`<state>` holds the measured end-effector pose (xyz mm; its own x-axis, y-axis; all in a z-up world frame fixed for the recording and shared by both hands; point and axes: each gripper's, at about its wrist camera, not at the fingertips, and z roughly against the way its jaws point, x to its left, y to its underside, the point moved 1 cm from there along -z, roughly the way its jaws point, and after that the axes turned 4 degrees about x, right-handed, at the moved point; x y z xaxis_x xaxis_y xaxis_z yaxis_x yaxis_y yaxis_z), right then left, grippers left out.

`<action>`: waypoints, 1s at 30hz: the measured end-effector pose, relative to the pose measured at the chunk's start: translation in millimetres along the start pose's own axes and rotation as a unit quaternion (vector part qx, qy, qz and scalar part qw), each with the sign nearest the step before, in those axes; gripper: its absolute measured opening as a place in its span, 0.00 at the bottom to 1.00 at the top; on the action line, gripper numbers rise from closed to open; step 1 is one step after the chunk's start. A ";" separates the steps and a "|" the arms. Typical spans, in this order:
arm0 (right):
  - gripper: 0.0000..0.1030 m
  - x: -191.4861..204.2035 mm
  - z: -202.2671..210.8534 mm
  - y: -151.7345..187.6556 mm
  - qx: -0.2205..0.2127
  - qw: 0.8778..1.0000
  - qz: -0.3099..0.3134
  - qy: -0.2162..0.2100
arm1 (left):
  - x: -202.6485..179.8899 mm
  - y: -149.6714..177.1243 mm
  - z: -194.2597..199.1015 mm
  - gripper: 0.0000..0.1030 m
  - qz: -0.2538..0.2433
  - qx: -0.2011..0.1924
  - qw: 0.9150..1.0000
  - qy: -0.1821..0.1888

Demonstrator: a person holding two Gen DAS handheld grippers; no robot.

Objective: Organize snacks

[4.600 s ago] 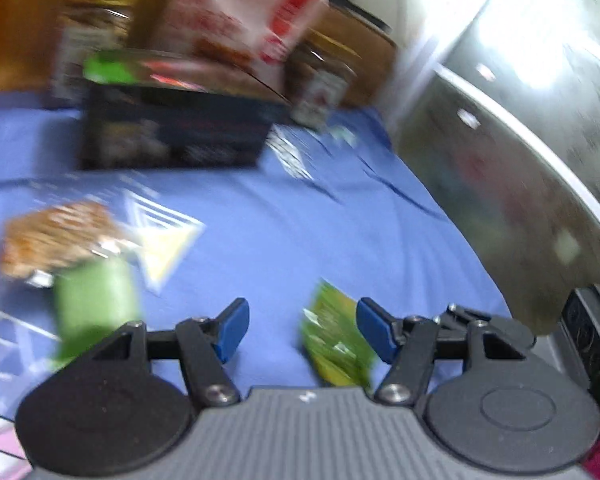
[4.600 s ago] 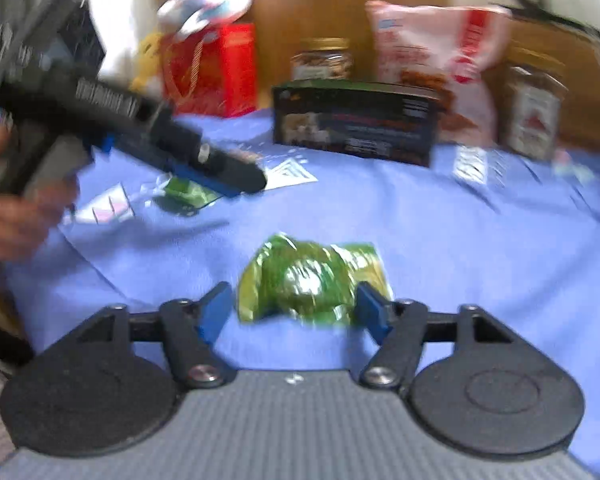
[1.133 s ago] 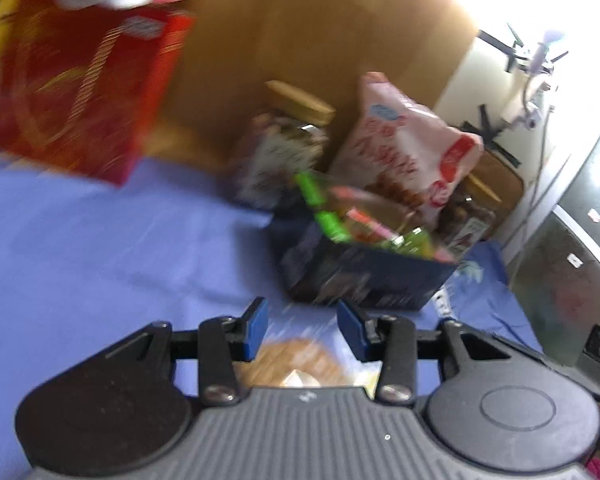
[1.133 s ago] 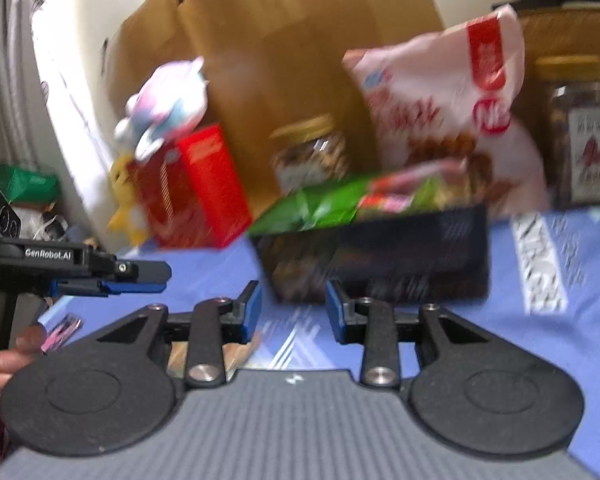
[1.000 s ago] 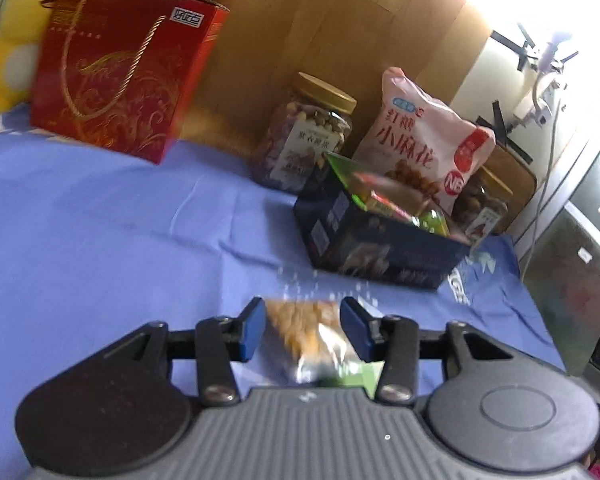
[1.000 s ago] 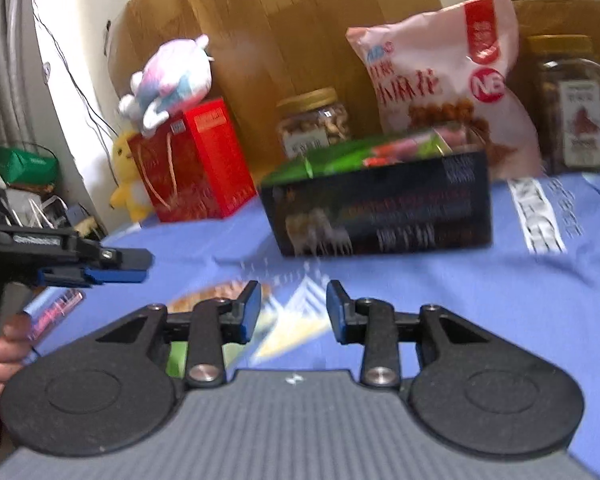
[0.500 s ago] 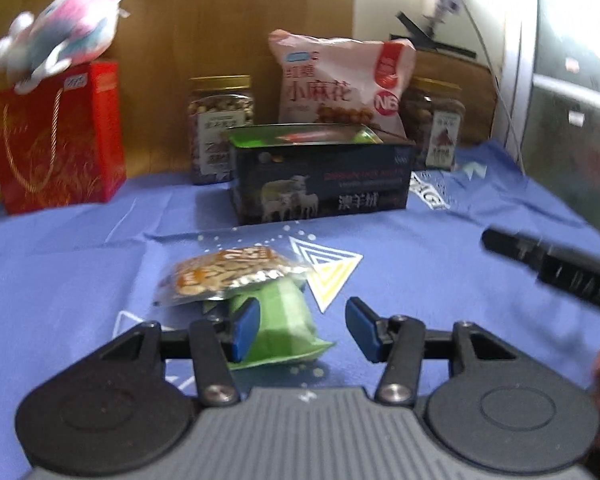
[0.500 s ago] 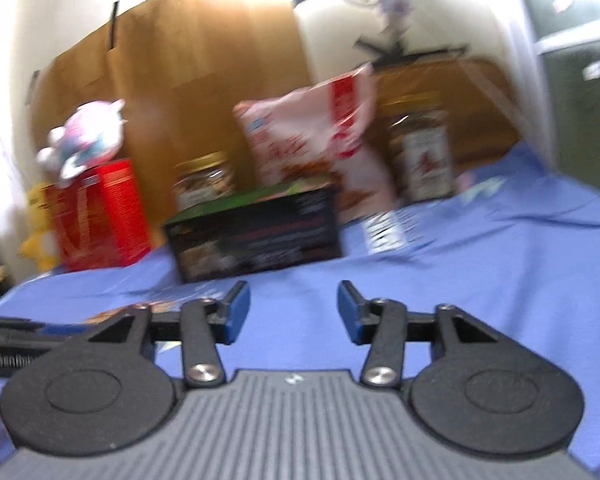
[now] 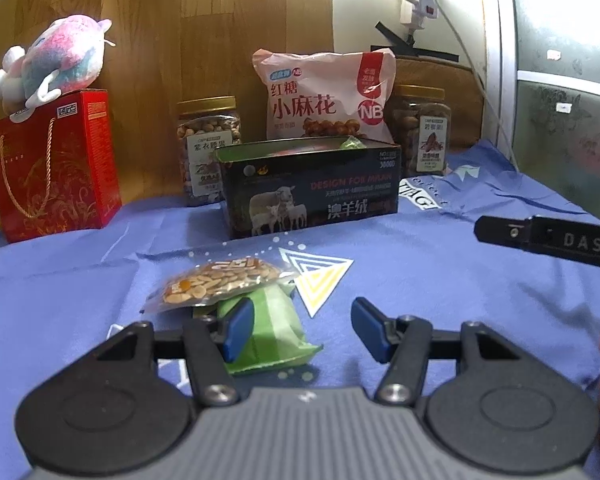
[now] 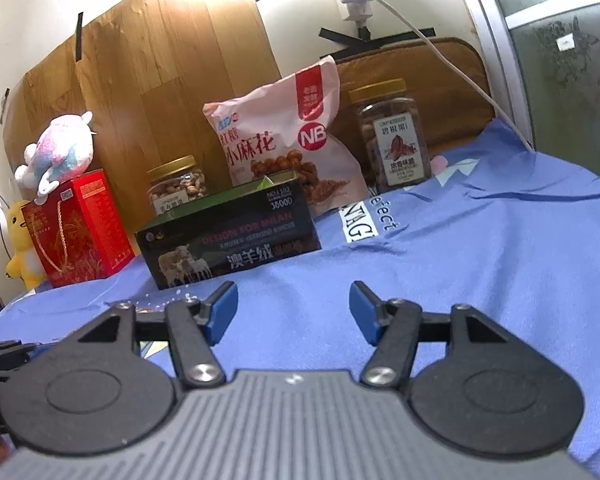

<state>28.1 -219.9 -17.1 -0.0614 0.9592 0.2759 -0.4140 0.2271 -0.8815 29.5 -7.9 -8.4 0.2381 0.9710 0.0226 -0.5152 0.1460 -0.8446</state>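
Counting two loose snacks on blue cloth (image 9: pixel 440 264): seed packet (image 9: pixel 220 280) lying over green packet (image 9: pixel 272 328); dark box (image 9: pixel 312 196) behind; two jars flank; our left gripper (image 9: pixel 300 330), right gripper (image 10: pixel 292 308) spread, empty

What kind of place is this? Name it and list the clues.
Probably a room in a home, set up for recording: a table under a blue printed cloth, a plush toy on a red gift bag, and a power strip on the wall with taped cables.
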 end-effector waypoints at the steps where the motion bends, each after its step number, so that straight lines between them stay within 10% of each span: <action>1: 0.62 -0.6 -0.7 -0.2 0.003 1.000 -0.002 0.003 | 0.8 -0.1 0.4 0.53 0.001 -0.002 1.000 0.005; 20: 0.62 -0.5 -24.5 0.3 0.055 0.989 -0.022 0.135 | 9.2 6.7 22.9 0.59 -0.004 -0.056 0.991 0.125; 30: 0.62 -4.1 -18.1 0.6 0.039 0.991 -0.040 0.120 | 1.6 8.0 21.8 0.63 -0.018 -0.054 0.993 0.101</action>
<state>44.6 -220.7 -25.7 0.1888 0.9532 0.2362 -0.4792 0.2993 -0.8251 7.8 -1.1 -3.4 0.4207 0.9061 -0.0452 -0.4145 0.1477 -0.8980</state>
